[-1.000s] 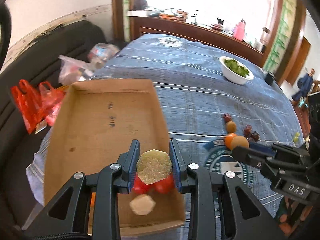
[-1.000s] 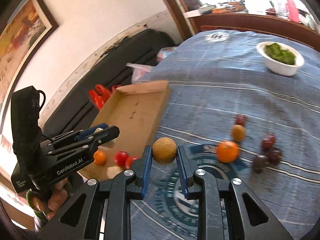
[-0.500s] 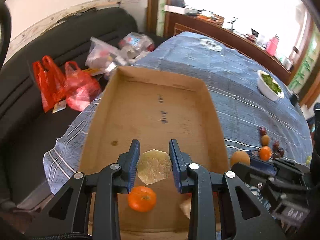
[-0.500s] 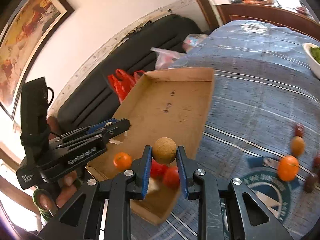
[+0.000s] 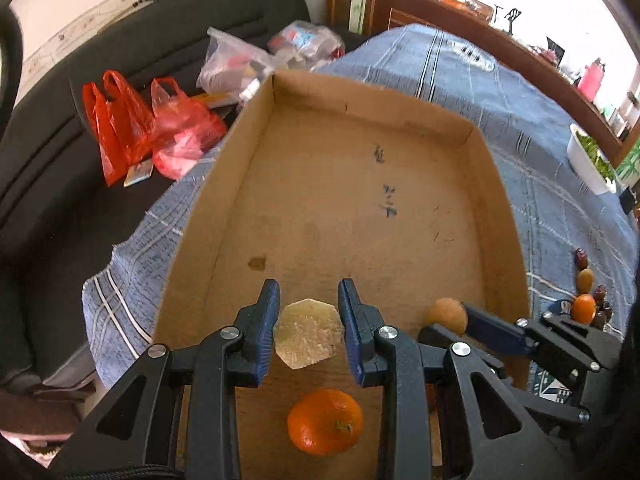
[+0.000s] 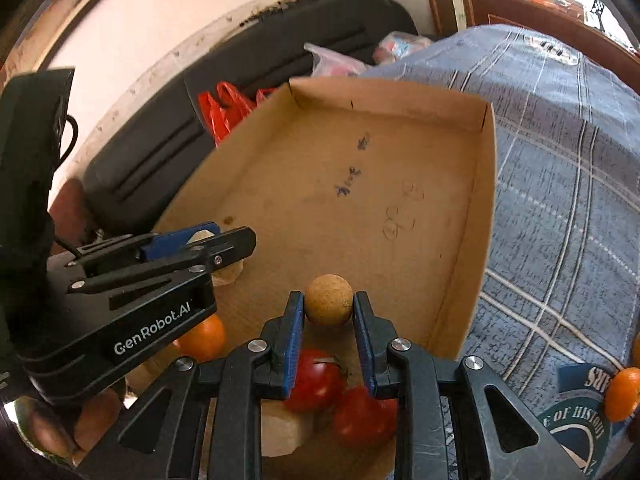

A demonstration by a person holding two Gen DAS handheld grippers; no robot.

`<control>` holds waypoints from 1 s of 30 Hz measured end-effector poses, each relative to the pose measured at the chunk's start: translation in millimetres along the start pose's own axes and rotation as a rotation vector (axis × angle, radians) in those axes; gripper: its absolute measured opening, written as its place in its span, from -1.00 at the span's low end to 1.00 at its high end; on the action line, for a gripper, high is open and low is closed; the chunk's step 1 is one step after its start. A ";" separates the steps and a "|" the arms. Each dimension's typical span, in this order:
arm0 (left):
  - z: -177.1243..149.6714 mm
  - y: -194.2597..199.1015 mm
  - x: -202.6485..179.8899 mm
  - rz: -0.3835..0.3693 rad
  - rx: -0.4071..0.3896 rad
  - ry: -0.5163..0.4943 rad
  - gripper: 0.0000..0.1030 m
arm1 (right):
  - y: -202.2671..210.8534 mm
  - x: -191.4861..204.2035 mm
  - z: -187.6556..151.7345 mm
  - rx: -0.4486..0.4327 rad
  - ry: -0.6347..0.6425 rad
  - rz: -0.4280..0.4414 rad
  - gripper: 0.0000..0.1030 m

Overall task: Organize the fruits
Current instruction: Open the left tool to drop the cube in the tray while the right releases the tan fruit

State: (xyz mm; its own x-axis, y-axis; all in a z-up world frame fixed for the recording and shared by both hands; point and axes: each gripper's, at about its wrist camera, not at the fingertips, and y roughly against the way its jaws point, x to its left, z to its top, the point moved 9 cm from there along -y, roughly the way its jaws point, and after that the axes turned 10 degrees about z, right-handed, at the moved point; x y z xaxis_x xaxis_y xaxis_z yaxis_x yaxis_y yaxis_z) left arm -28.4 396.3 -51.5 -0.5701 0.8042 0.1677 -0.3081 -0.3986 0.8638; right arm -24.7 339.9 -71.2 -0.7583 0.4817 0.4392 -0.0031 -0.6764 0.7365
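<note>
Clamped in the left tongs (image 5: 308, 322): a pale, faceted fruit slice (image 5: 309, 334), held low over the near end of the cardboard tray (image 5: 360, 208). Gripped between the blue pads of the right tongs (image 6: 329, 312): a round tan fruit (image 6: 329, 299), also over the tray's near end, toward 5 o'clock of the tray floor.

Seen from the left wrist only: a mandarin (image 5: 325, 421) lying on the tray floor at 6 o'clock, just below the slice, and, well apart on the blue plaid surface (image 5: 560, 184) at 3 o'clock, a small cluster of loose fruit (image 5: 588, 292) with a white bowl of greens (image 5: 590, 160) farther off at 2 o'clock. Visible there too, the right tongs entering at 4 o'clock with the tan fruit at their tip.

Seen from the right wrist only: two red tomatoes (image 6: 316, 380) touching each other under the tongs at 6 o'clock, a pale chunk (image 6: 280, 432) beside them, and an orange fruit (image 6: 622, 390) on the surface at 4 o'clock. Partly blocked by the left tongs' black body at 9 o'clock: the mandarin and the slice.

Beyond the tray at 10 o'clock: red plastic bags (image 5: 148, 128) and clear bags (image 5: 240, 64) on a black sofa (image 5: 60, 160).
</note>
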 end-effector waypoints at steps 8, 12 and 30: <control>-3.2 2.7 3.0 -0.049 0.035 0.055 -0.36 | 5.8 2.8 2.3 -0.013 0.031 -0.018 -0.25; -2.4 13.4 2.7 -0.056 0.016 0.070 -0.28 | 19.4 0.9 3.5 -0.038 0.021 -0.008 -0.15; -8.9 74.5 -33.9 -0.114 -0.066 0.059 -0.13 | 91.0 -12.7 -26.3 -0.126 -0.052 0.053 0.03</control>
State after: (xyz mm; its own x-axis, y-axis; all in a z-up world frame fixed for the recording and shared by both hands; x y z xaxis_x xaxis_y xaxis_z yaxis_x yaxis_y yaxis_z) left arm -38.8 335.4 2.9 -0.5719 0.8193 0.0399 -0.4221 -0.3357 0.8421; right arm -32.5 257.7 -23.3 -0.7251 0.4696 0.5037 -0.0485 -0.7645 0.6428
